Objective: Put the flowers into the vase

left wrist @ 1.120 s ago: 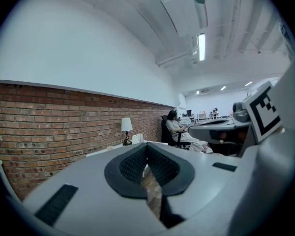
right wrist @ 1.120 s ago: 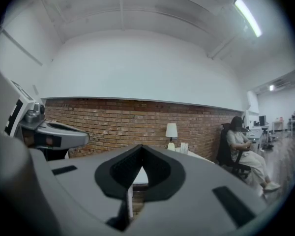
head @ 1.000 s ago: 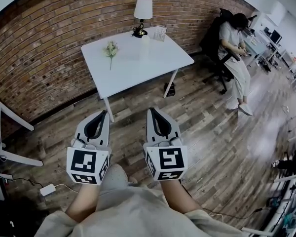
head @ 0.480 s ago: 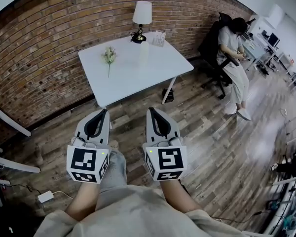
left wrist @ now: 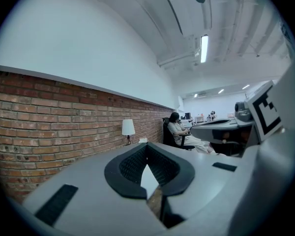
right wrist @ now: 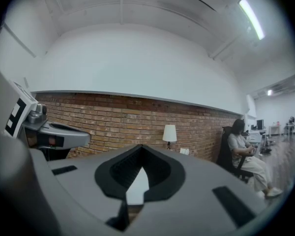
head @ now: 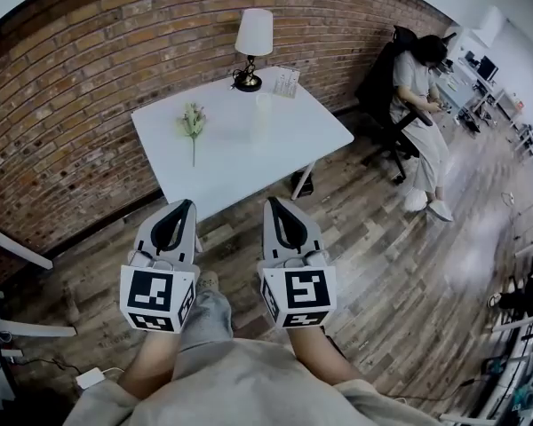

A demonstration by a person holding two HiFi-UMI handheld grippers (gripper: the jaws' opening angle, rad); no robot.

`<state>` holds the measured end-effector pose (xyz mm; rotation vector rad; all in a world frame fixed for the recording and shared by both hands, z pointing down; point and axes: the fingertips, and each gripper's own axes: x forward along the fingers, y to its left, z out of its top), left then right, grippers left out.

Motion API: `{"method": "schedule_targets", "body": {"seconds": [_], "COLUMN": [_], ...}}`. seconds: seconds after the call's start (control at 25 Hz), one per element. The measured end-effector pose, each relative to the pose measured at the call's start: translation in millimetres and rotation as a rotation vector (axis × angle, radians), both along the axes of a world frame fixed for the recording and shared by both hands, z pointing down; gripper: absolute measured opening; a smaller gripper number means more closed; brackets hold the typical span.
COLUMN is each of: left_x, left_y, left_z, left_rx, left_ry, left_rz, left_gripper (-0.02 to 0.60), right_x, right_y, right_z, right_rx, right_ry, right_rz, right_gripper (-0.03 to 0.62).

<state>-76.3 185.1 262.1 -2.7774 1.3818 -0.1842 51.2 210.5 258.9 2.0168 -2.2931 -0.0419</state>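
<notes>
A small bunch of pale flowers (head: pixel 193 122) with a long green stem lies on the left part of the white table (head: pixel 222 167), far ahead of me. A faint clear vase (head: pixel 263 106) stands near the table's middle. My left gripper (head: pixel 186 204) and right gripper (head: pixel 274 202) are held side by side over the wooden floor, short of the table's near edge, both pointing level at it. Each is shut with nothing between its jaws. Along the jaws, the left gripper (left wrist: pixel 146 145) and the right gripper (right wrist: pixel 140 146) show black pads meeting at the tips.
A table lamp (head: pixel 251 47) and a small card stand (head: pixel 286 81) sit at the table's back by the brick wall (head: pixel 62 105). A person (head: pixel 417 82) sits in a black chair to the right. A white chair leg (head: pixel 18 247) and floor cables lie at left.
The table with the flowers has come lower and nearer in the head view as I walk toward it. Both grippers keep their place in front of me, still shut.
</notes>
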Motion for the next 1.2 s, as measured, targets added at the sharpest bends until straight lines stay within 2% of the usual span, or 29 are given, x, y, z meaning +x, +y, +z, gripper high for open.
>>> {"method": "schedule_targets", "body": {"seconds": [0.24, 0.56, 0.88, 1.2], "left_x": [-0.8, -4.2, -3.7, 10.8], "left_y": [-83.1, -173.6, -232.3, -269.8], "left_z": [-8.4, -0.7, 2.3, 16.1], "left_rx": [0.012, -0.028, -0.051, -0.066], "left_ry": [-0.001, 0.009, 0.025, 0.003], "left_rz": [0.036, 0.062, 0.083, 0.122], "left_gripper": [0.003, 0.003, 0.003, 0.003], "right_x": [-2.7, -2.6, -4.4, 3.2], "right_y": [-76.9, -157.6, -209.6, -252.5], "right_z": [-2.0, -9.9, -6.7, 7.7], "right_rx": [-0.011, 0.005, -0.032, -0.060], "right_ry": [0.000, 0.031, 0.039, 0.025], "right_rz": [0.044, 0.105, 0.121, 0.145], "right_gripper": [0.006, 0.006, 0.006, 0.006]}}
